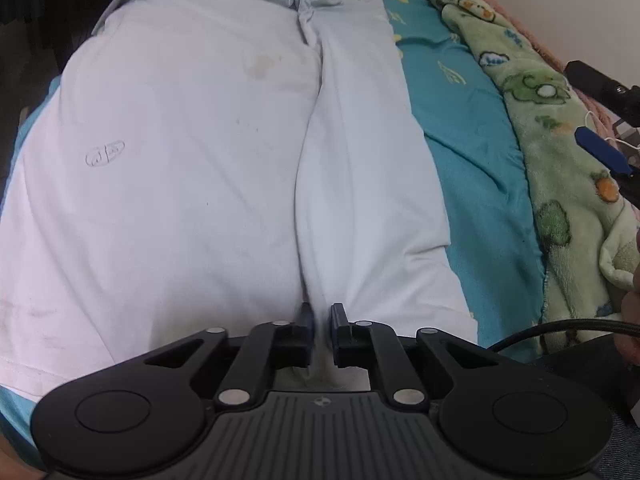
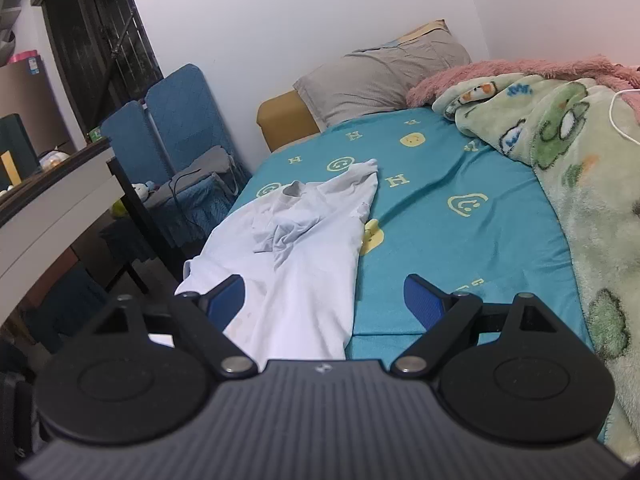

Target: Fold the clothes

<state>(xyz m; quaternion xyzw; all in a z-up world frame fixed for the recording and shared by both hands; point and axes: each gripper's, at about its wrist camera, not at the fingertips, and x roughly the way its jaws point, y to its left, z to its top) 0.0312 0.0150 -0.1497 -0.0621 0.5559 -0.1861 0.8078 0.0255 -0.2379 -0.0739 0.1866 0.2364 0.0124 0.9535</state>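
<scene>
A white T-shirt [image 1: 192,168] lies lengthwise on the teal bed sheet [image 1: 472,152], its right side folded inward along a long crease. My left gripper [image 1: 321,312] is shut on a pinch of the shirt's near hem at that crease. In the right wrist view the same shirt [image 2: 304,256] lies along the bed's left edge, collar away from me. My right gripper [image 2: 324,292] is open and empty, held above the bed short of the shirt's near end. It also shows at the right edge of the left wrist view [image 1: 600,152].
A green cartoon blanket [image 2: 580,184] and a pink fluffy blanket [image 2: 500,72] are piled along the bed's right side. A grey pillow [image 2: 380,76] lies at the head. A desk [image 2: 52,184] and blue folding chairs [image 2: 172,128] stand left of the bed.
</scene>
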